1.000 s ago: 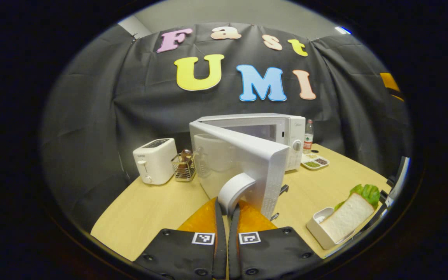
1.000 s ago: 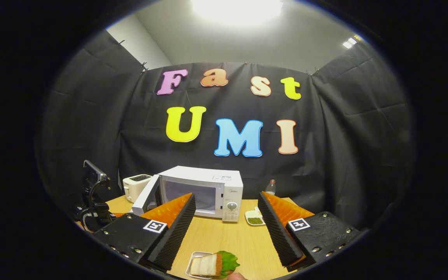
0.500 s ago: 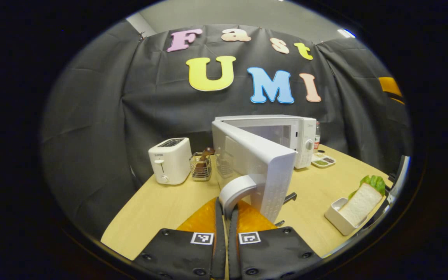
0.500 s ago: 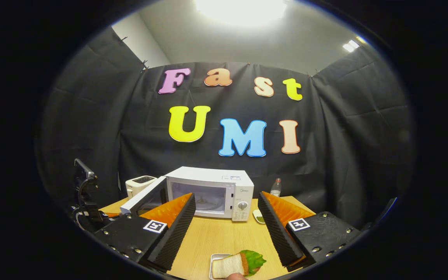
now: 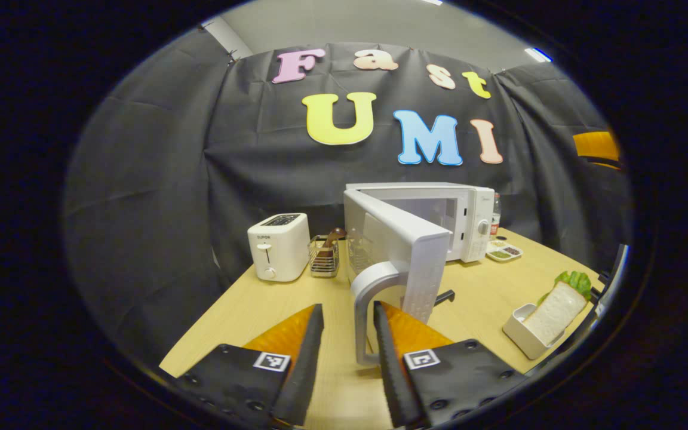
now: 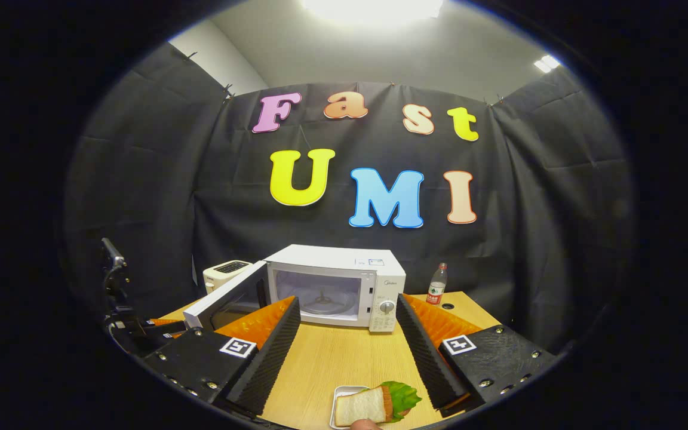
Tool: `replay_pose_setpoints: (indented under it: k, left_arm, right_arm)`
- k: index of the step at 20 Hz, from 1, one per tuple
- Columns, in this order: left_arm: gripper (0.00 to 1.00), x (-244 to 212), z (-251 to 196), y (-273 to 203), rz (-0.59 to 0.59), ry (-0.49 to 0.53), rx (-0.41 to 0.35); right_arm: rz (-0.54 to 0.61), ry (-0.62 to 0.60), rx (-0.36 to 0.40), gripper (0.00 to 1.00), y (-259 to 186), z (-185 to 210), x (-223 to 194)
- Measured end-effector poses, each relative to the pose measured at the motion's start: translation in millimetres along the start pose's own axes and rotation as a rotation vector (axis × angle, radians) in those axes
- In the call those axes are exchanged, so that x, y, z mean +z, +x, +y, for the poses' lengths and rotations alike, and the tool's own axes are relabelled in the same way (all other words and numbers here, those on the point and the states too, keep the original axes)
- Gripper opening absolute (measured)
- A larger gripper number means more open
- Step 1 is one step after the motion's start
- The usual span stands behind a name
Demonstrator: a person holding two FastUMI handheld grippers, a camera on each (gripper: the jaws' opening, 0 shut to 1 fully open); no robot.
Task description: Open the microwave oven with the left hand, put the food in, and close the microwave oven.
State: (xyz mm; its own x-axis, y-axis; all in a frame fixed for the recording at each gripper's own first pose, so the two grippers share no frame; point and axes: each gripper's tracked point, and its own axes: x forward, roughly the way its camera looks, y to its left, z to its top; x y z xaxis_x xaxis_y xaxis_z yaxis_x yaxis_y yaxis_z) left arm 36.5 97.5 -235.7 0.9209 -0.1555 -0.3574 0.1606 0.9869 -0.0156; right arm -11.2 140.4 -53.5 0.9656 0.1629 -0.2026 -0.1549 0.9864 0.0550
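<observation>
The white microwave (image 5: 469,215) stands at the back of the table with its door (image 5: 401,251) swung wide open toward me. My left gripper (image 5: 347,352) is open; the door's curved white handle (image 5: 366,310) stands between its orange fingers, close to the right one, and neither presses on it. The food, a sandwich (image 5: 550,310) with a lettuce leaf in a small white tray, lies at the table's right edge. In the right gripper view the microwave (image 6: 338,283) shows its empty cavity, and the sandwich (image 6: 371,405) lies just below my open right gripper (image 6: 347,352).
A white toaster (image 5: 278,246) and a wire basket (image 5: 323,257) stand left of the microwave. A divided snack dish (image 5: 502,252) and a water bottle (image 5: 495,212) sit to its right. The wooden table (image 5: 248,310) ends near both grippers.
My left gripper has opened and let go of the door handle, and the door has swung wider. The right gripper stays open above the sandwich, its view shifted slightly.
</observation>
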Motion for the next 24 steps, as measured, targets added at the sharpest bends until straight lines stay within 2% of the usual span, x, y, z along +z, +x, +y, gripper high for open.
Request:
replay_pose_setpoints:
  k: [3,8,10,15,16,22,24]
  left_arm:
    - [0.99,18,-1,-28,-0.034,-0.005,0.035]
    - [1.0,82,-14,-70,-0.147,0.023,0.081]
    - [0.94,105,-24,-80,-0.189,0.001,0.083]
    - [0.97,158,-43,-102,-0.293,-0.023,0.118]
    - [0.99,164,-47,-105,-0.307,-0.027,0.121]
    - [0.94,174,-54,-116,-0.325,-0.035,0.184]
    - [0.96,170,-58,-119,-0.318,-0.033,0.202]
  right_arm:
    - [0.058,0.032,0.026,0.98,6,-15,-15]
    - [0.197,0.135,0.045,0.98,15,-45,-52]
    - [0.261,0.163,0.044,0.98,18,-59,-72]
    - [0.463,0.263,0.109,0.99,13,-65,-129]
    - [0.492,0.273,0.12,0.98,13,-64,-138]
    - [0.657,0.286,0.188,0.99,8,-66,-191]
    - [0.707,0.283,0.22,0.99,7,-64,-204]
